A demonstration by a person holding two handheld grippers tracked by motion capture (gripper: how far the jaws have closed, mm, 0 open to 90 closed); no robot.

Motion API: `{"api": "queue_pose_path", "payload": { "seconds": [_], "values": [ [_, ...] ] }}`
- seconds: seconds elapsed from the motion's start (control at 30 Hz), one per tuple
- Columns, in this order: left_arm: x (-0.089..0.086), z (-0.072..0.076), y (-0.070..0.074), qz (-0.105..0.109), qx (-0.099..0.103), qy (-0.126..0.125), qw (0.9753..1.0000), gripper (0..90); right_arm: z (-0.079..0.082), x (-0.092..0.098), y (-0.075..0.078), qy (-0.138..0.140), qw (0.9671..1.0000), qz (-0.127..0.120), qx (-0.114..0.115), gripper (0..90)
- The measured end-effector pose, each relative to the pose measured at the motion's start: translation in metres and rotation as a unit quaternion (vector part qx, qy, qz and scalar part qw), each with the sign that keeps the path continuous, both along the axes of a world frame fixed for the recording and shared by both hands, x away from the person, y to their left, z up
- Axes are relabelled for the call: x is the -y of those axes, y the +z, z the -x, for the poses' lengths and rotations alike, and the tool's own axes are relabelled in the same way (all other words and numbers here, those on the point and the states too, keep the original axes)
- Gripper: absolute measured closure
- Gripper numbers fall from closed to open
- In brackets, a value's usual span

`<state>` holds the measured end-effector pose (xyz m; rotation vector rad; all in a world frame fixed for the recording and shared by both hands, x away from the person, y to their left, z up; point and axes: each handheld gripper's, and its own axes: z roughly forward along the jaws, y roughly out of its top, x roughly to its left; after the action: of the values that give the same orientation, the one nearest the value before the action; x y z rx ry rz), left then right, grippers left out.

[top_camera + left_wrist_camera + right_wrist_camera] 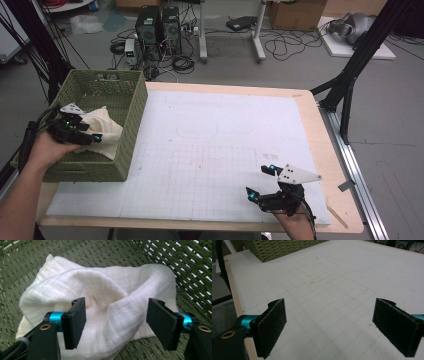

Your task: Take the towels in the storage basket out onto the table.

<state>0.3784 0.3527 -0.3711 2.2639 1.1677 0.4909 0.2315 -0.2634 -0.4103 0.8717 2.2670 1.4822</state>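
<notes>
Here the left hand-held gripper (116, 323) is held wide open over the cream cloth (105, 302) inside the green basket (131, 115), gripping nothing; the right hand-held gripper (262, 182) is held wide open and empty above the tabletop (225, 135).

Grey floor (300, 70) strewn with cables (280, 47), computer towers (159, 30), perhaps cardboard boxes (297, 14).

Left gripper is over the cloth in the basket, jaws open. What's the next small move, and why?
Probably ease the left gripper down and close it on the raised fold of the white cloth. Its jaws stand open on either side of that fold, the cloth lies crumpled in the green woven basket, and nothing is gripped yet. The right gripper hangs open over the mat.
</notes>
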Motion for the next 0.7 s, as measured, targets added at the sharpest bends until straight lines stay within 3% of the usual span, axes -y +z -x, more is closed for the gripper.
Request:
{"api": "queue_pose_path", "payload": {
  "seconds": [0.23, 0.3, 0.57, 0.7],
  "values": [
    [0.0065, -0.0021, -0.006, -0.035, -0.027, -0.013, 0.9989, 48.9, -0.0006, 0.0018, 0.0004, -0.001, 1.0, -0.002, 0.001, 11.0],
    [0.0075, -0.0027, -0.0069, -0.036, -0.034, -0.02, 0.9986, 52.7, -0.0003, 0.0017, 0.0005, -0.001, 1.0, -0.003, 0.001, 11.0],
    [0.0079, -0.002, -0.0059, -0.048, -0.039, -0.013, 0.998, 80.8, -0.0007, 0.002, 0.0007, 0.0, 1.0, -0.002, 0.004, 11.0],
    [0.008, -0.001, -0.0047, -0.046, -0.033, -0.015, 0.9983, 86.2, -0.0006, 0.0025, 0.0009, 0.0, 1.0, -0.003, 0.003, 11.0]
  ]
}}
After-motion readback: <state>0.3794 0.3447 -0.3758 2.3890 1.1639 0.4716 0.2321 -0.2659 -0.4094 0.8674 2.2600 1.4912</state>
